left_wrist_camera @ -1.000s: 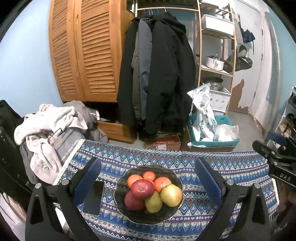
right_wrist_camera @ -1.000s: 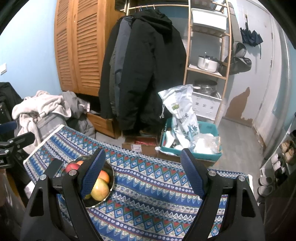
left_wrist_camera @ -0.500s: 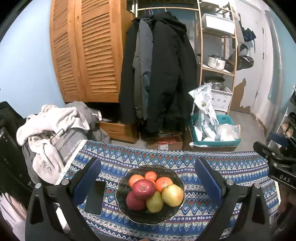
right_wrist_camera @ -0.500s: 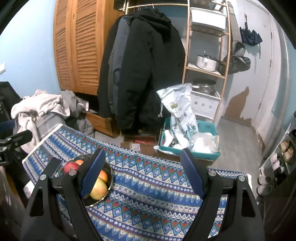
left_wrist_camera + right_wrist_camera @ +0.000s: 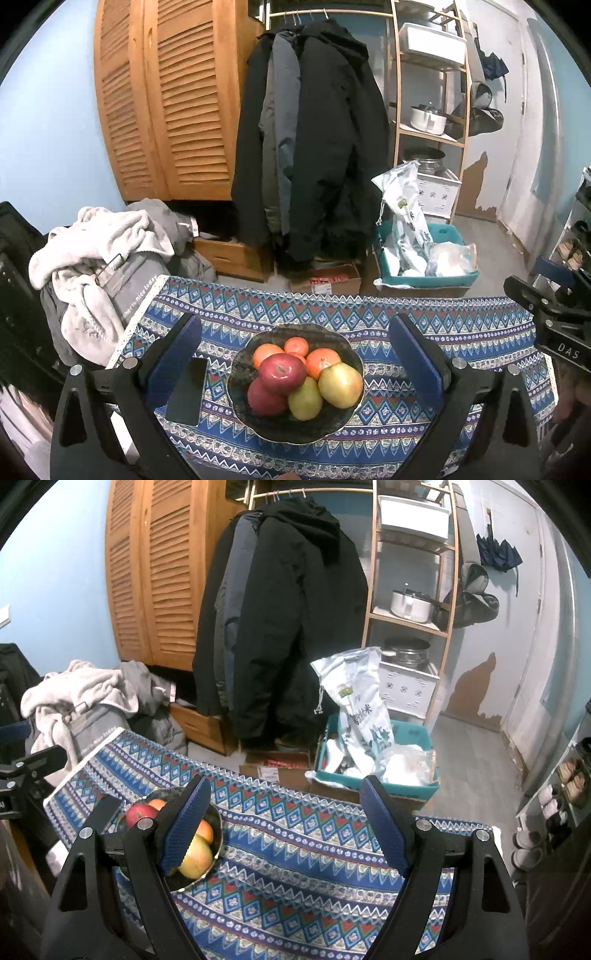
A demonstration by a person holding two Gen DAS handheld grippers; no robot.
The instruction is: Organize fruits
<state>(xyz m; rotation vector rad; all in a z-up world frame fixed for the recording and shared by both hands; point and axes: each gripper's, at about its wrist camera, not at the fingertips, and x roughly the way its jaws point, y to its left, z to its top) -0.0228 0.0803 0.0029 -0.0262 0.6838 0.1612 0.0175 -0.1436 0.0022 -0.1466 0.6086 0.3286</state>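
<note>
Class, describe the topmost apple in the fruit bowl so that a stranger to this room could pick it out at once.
Start at the blue patterned tablecloth and find the dark round bowl near its middle, beside a black phone. On top of the pile sits the dark red apple. It lies highest, stem dimple up, above a second red apple, yellow-green fruits and oranges.

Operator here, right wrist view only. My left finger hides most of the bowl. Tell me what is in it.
Observer: The bowl holds seven fruits; a red apple sits on top.
Operator: Report what lies beside the bowl.
Observer: A dark phone lies flat on the cloth, just left of the bowl in the left wrist view.
Operator: Give me the left gripper's state.
Observer: The left gripper is open and holds nothing; the bowl shows between its fingers.
</note>
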